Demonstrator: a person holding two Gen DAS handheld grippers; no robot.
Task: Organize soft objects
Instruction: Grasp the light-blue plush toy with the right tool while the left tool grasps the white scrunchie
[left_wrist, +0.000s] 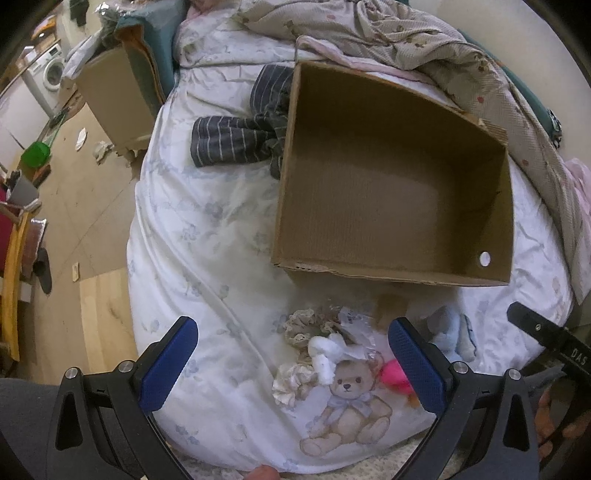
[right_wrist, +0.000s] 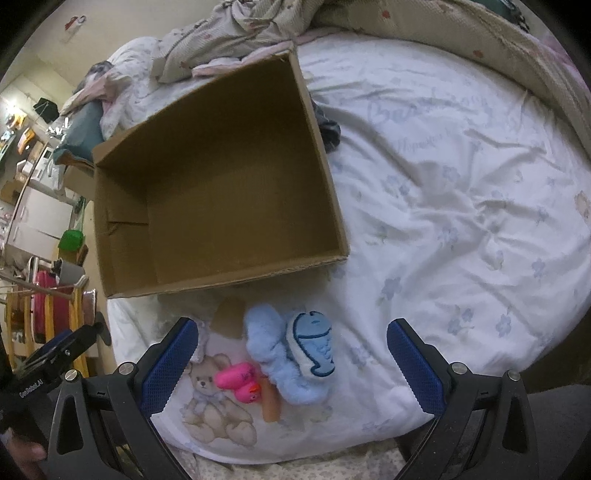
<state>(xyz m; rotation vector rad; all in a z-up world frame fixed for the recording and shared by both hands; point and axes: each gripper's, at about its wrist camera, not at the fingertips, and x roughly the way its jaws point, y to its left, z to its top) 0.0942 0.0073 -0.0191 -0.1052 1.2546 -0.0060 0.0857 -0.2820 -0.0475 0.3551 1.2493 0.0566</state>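
An empty cardboard box (left_wrist: 388, 206) (right_wrist: 221, 192) lies open on the white bed. In front of it are soft things: lacy beige scrunchies (left_wrist: 306, 325), a white fluffy piece (left_wrist: 323, 352), a pink duck toy (left_wrist: 397, 374) (right_wrist: 240, 380), a fluffy light-blue plush (right_wrist: 273, 354) (left_wrist: 448, 332) with a blue fish pad (right_wrist: 314, 343). My left gripper (left_wrist: 293, 363) is open above the scrunchies. My right gripper (right_wrist: 291, 363) is open above the blue plush. Both are empty.
A dark striped garment (left_wrist: 240, 125) lies left of the box. A crumpled beige blanket (left_wrist: 424, 40) is behind it. A teddy bear is printed on the sheet (left_wrist: 347, 402). The bed's left edge drops to a wooden floor (left_wrist: 92, 221) with another carton (left_wrist: 114, 92).
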